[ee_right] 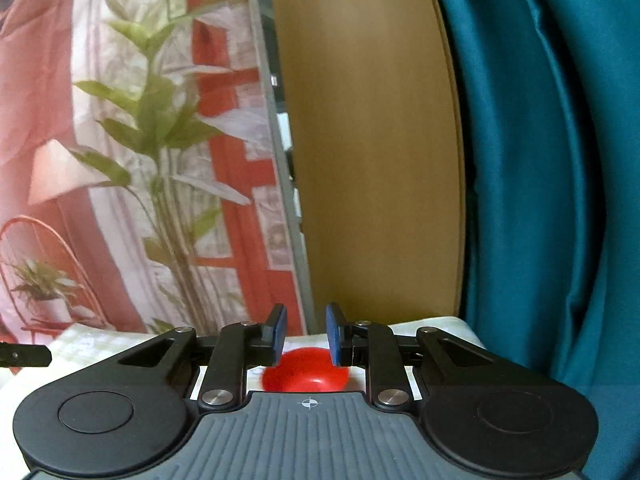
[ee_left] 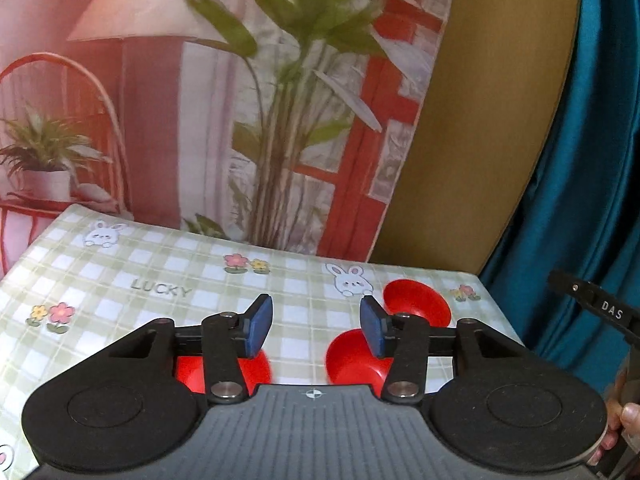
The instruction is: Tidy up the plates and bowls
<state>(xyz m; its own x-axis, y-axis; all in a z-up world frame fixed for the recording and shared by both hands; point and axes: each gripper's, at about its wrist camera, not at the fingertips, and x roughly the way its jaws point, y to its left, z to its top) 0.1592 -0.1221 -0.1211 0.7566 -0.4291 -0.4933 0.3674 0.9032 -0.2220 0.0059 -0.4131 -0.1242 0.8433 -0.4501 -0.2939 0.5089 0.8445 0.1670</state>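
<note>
Three red dishes sit on the checked tablecloth (ee_left: 160, 272). In the left wrist view, one red bowl (ee_left: 420, 300) is at the far right, a second red bowl (ee_left: 352, 360) is nearer, and a third red dish (ee_left: 224, 368) lies partly hidden under my left finger. My left gripper (ee_left: 316, 328) is open and empty above the table, over the two nearer dishes. My right gripper (ee_right: 306, 336) is open and empty, hovering above a red bowl (ee_right: 308, 372) near the table's far edge. The right gripper's tip (ee_left: 592, 304) shows at the right edge of the left wrist view.
A printed backdrop (ee_left: 200, 100) with plants and a red window hangs behind the table. A tan panel (ee_right: 372, 160) and a teal curtain (ee_right: 540, 200) stand at the right. The table's far edge and right corner (ee_left: 476, 280) are near the bowls.
</note>
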